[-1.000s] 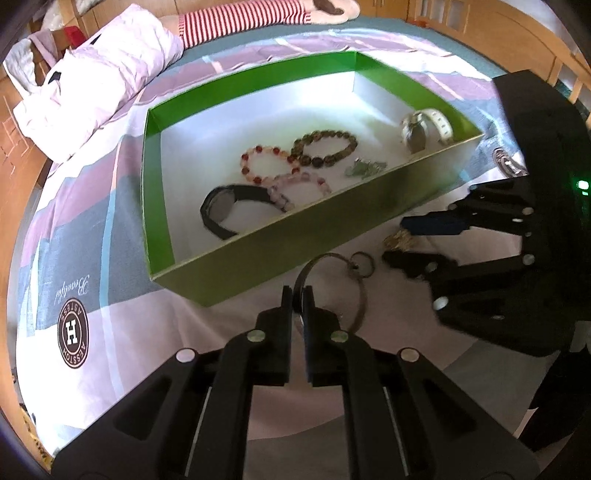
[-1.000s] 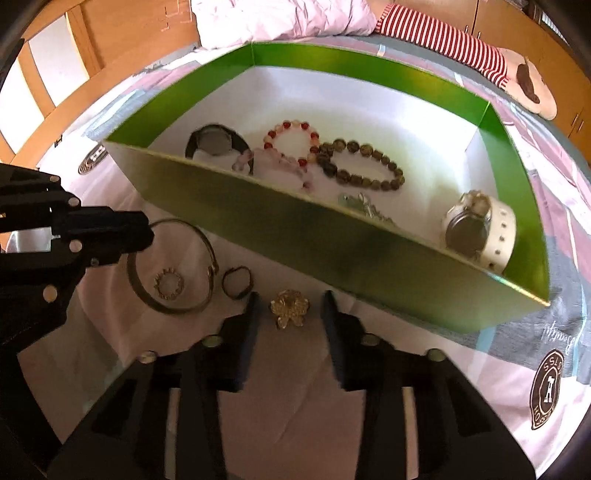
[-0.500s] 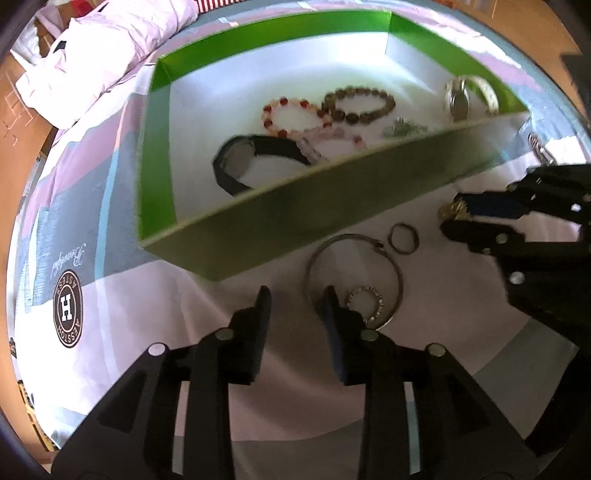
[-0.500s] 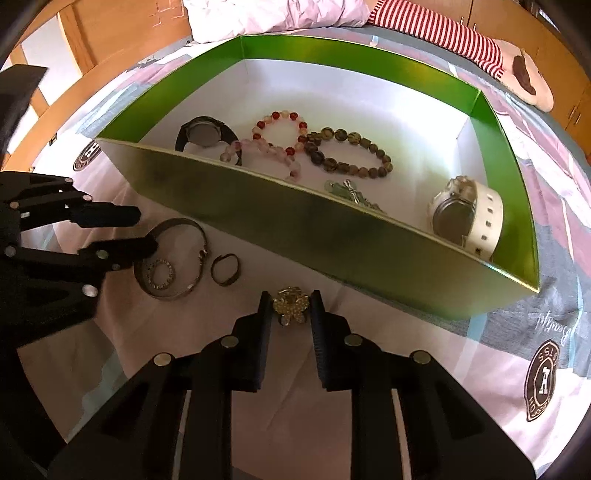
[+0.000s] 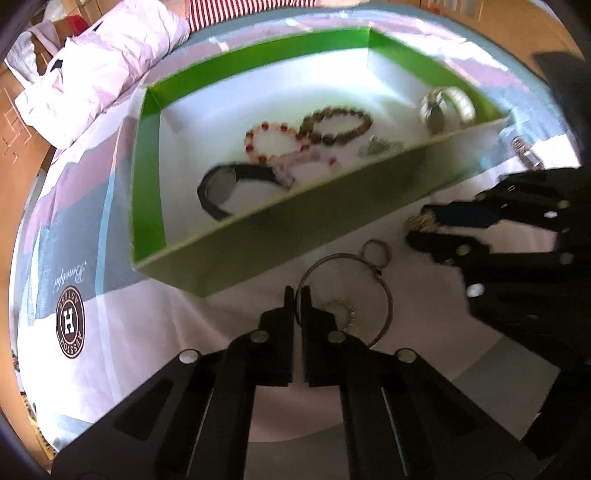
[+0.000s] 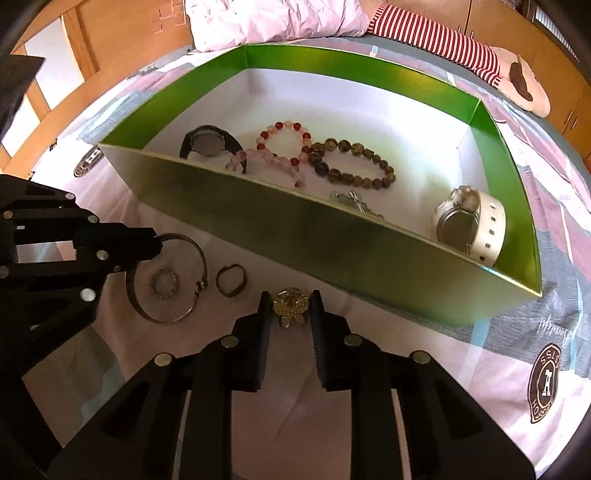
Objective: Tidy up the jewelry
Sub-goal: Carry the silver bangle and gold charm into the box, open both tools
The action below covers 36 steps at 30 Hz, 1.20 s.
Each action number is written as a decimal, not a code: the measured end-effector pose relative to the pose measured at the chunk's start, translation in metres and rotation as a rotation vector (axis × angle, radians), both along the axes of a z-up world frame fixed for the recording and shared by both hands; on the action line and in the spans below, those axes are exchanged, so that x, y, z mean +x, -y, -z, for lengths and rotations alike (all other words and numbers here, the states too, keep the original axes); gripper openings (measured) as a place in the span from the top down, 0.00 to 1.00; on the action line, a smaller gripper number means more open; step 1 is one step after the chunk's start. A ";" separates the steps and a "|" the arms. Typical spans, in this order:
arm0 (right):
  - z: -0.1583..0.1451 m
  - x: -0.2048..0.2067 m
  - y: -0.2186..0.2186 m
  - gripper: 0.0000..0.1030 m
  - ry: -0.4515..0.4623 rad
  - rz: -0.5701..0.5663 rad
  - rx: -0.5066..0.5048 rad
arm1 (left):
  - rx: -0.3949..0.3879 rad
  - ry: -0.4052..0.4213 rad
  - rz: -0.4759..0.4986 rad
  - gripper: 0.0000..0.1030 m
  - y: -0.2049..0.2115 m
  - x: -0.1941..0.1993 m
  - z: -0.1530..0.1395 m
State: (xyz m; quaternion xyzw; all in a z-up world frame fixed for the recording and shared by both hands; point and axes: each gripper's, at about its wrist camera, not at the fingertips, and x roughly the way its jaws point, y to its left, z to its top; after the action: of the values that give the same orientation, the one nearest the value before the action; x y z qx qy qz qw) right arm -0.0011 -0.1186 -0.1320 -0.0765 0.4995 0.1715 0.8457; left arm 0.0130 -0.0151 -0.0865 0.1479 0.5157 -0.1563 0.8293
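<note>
Pinching the rim of the silver bangle [image 5: 384,291] on the bedsheet [image 5: 122,332], the left gripper [image 5: 294,295] sits clamped nearly closed. The right gripper [image 6: 290,306] clasps the gold flower brooch [image 6: 290,306] just before the green box [image 6: 332,236], which holds bead bracelets [image 6: 351,162] and watches [image 6: 469,221].

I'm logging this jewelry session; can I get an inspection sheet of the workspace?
Surface: patterned bedsheet.
Job's things: green box holding two watches and three bead bracelets; outside it, silver bangle, two small rings, gold flower brooch.
Clutter: nothing seen.
Grippers: left hand-held gripper shut on the bangle's rim; right hand-held gripper straddles the brooch, contact unclear.
Cables: nothing seen.
Surroundings: pink duvet, wooden bed frame.
</note>
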 end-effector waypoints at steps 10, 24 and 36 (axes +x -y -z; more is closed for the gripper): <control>-0.050 -0.011 0.020 0.80 0.108 -0.031 0.122 | -0.202 0.152 0.021 0.97 -0.011 -0.007 -0.050; -0.066 0.048 0.068 0.79 0.144 0.185 0.348 | -0.318 0.187 -0.211 0.97 -0.049 0.048 -0.066; -0.049 0.106 0.074 0.79 0.092 0.301 0.196 | -0.298 0.155 -0.283 0.97 -0.049 0.121 -0.054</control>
State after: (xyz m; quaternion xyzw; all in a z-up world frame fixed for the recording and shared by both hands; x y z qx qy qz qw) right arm 0.1052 -0.1930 -0.0827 0.0742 0.4471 0.0872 0.8871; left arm 0.1343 0.0341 -0.0324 -0.0383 0.4371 -0.1009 0.8929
